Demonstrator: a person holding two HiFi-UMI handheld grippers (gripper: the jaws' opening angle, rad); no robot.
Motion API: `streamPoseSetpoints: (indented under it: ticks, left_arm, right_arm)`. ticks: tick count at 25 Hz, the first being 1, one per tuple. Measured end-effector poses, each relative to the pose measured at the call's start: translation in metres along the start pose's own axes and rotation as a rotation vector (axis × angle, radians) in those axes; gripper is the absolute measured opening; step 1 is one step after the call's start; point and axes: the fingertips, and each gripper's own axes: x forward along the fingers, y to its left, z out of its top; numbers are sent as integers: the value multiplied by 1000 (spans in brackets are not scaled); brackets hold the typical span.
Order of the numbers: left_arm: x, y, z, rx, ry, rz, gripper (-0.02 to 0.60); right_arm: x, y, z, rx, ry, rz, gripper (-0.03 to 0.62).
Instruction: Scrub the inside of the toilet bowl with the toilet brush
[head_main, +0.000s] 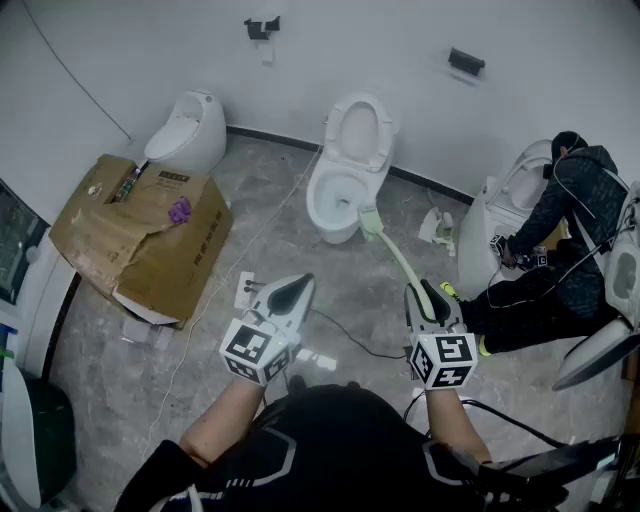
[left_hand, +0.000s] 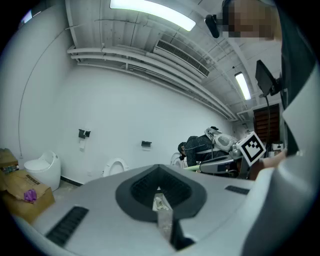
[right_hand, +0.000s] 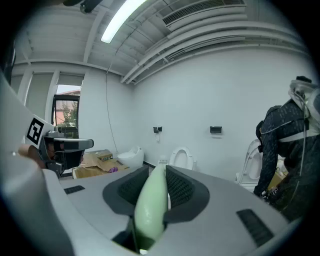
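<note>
Left gripper (head_main: 291, 288): my fingers were pressed together, empty.
Toilet bowl (head_main: 338, 195): stood well ahead of my fingers.
Toilet brush (head_main: 392, 250): head lay just beside the bowl's rim.
Right gripper (head_main: 421, 298): my fingers pinched the brush's green handle.

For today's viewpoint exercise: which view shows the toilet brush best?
Head view: the whole brush shows, from right gripper to head near the toilet. Right gripper view shows only its handle; left, a sliver.
</note>
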Motion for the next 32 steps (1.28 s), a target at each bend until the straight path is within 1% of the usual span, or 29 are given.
streamPoseSetpoints:
  ticks: [9,15,24,32]
  left_arm:
    - [-7,2,4,-2,-7,-1,9]
    - [-12,6,2,-4,-4,12,9]
    - [-32,26,-6,-22,5,24,9]
    - [-54,64,-11,-32,-7,27,9]
  right_arm:
    - [-1,8,4,-9,1,0,114]
    - [-1,11,3,13,-5,-3,114]
    - [11,39,-4,19,17,18,114]
    - [32,72,-1,3,26,15,114]
